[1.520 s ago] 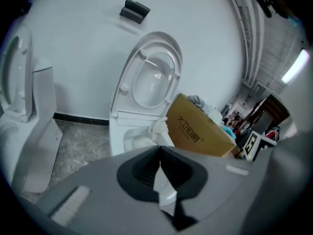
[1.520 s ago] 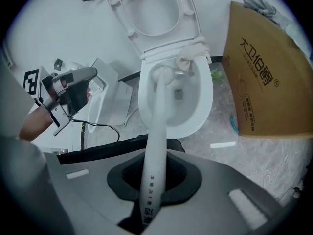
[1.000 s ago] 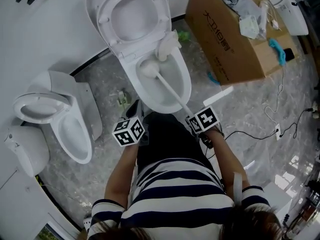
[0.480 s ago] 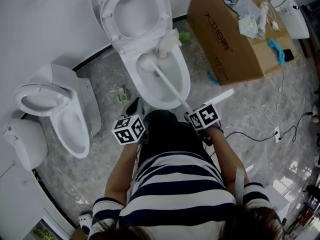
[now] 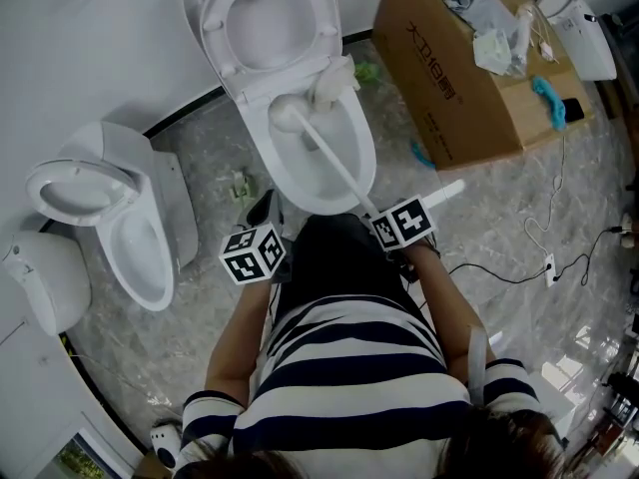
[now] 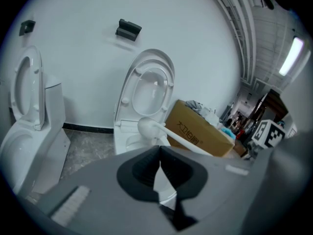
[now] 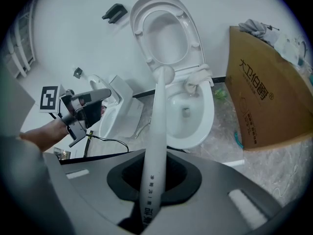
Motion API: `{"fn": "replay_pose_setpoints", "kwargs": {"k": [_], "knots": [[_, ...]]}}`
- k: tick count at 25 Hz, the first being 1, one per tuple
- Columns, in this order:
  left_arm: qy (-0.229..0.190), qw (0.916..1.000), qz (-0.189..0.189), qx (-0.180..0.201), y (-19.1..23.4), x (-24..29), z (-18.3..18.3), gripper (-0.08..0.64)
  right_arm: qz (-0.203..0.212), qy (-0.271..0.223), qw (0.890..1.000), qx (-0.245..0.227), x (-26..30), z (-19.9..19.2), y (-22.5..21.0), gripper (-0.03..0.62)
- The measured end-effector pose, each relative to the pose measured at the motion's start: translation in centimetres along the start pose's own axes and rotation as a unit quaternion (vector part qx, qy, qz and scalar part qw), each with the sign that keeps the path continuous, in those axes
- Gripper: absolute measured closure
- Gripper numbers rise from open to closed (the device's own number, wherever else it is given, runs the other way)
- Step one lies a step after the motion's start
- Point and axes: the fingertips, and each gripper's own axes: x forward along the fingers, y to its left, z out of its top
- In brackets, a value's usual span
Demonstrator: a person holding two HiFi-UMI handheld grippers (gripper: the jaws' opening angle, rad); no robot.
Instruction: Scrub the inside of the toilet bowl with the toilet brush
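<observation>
Two grippers flank the toilet bowl's (image 5: 354,133) near rim in the head view: the right gripper (image 5: 384,228) holds the toilet brush (image 5: 334,170), whose head sits against the far inner wall. In the left gripper view, the left gripper's (image 6: 159,168) jaws are pressed together and empty. In the right gripper view, the jaws clamp the handle's end; it looks stiff, light and smooth, so a firm hold there seems right.

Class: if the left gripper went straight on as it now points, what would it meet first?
Most likely the front rim of the toilet bowl, which shows just past the left gripper and its shut jaws. Depth is unclear; the brush lies further in.
</observation>
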Motion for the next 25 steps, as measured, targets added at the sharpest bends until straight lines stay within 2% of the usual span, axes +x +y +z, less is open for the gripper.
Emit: {"fn": "replay_pose_setpoints", "kwargs": {"k": [25], "knots": [[0.026,0.9993,-0.017,0.019,-1.5,0.5,-1.1,0.560,-0.017,-0.061,0.998,-0.020,-0.3,2.7,-0.3,0.558]]}}
